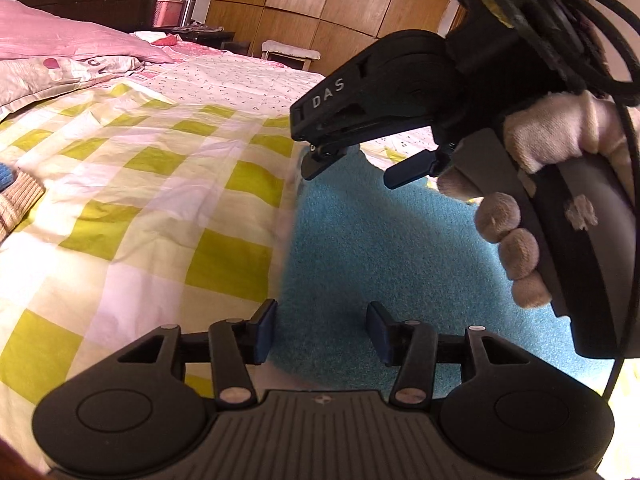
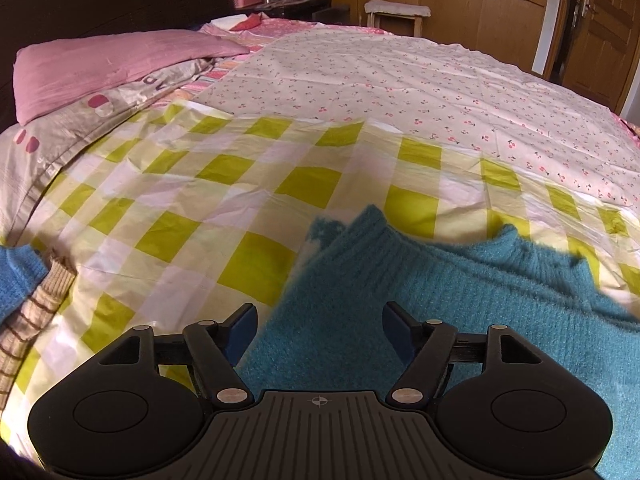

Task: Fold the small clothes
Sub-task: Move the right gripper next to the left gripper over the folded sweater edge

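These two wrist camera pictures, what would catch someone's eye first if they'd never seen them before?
Probably the fuzzy teal sweater, lying on the green and white checked sheet right in front of both tools. Next, in the left wrist view, the right tool held by a gloved hand hangs over the sweater with its jaws apart and nothing between them. Further back, a pink pillow lies at the head of the bed.

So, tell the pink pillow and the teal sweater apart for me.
The pink pillow is smooth, plain cloth, plumped up at the head of the bed; the teal sweater is fuzzy ribbed knit, lying flat near the tongs. The pillow rests on another pillow, the sweater on the checked sheet. Both are soft.
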`<state>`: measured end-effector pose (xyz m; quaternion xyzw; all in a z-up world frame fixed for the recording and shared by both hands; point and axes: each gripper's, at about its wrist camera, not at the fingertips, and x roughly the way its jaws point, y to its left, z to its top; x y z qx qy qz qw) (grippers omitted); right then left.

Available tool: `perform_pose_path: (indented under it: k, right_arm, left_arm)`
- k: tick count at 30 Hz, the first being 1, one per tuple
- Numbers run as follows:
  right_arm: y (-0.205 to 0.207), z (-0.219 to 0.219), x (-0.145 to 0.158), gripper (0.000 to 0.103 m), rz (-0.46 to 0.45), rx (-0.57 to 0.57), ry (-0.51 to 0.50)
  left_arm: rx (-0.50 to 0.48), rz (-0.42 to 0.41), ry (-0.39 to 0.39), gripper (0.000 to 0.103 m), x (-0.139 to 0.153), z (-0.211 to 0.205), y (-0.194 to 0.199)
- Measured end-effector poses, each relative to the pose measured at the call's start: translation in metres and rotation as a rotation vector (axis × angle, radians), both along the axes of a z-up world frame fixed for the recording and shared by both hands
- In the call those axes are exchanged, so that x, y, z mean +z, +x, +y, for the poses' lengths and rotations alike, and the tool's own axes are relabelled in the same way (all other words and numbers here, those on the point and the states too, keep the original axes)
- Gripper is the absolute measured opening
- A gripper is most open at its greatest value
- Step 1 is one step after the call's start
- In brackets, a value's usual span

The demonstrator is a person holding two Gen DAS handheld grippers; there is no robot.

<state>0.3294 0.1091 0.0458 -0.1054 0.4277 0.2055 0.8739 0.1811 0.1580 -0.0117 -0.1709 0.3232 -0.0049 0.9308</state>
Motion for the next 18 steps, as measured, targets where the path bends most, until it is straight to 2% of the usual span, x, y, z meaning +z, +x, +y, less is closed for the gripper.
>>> perform_pose_path:
  k: [5,8,18]
  right_arm:
    - [0.006,0.023,-0.008,0.07,0.015,0.026,-0.051]
    - [0.009,0.037,-0.018,0.07,0.03,0.032,-0.119]
    - [0.008,0.053,-0.044,0.07,-0.01,0.095,-0.301]
  left_arm:
    - [-0.001,0.001,-0.003,0.055,-0.001,0.001,0.001]
    - [0.0,0.003,-0.005,0.055,-0.001,0.002,0.001]
    - [0.005,-0.005,0.006,0.059,0.0,-0.002,0.0]
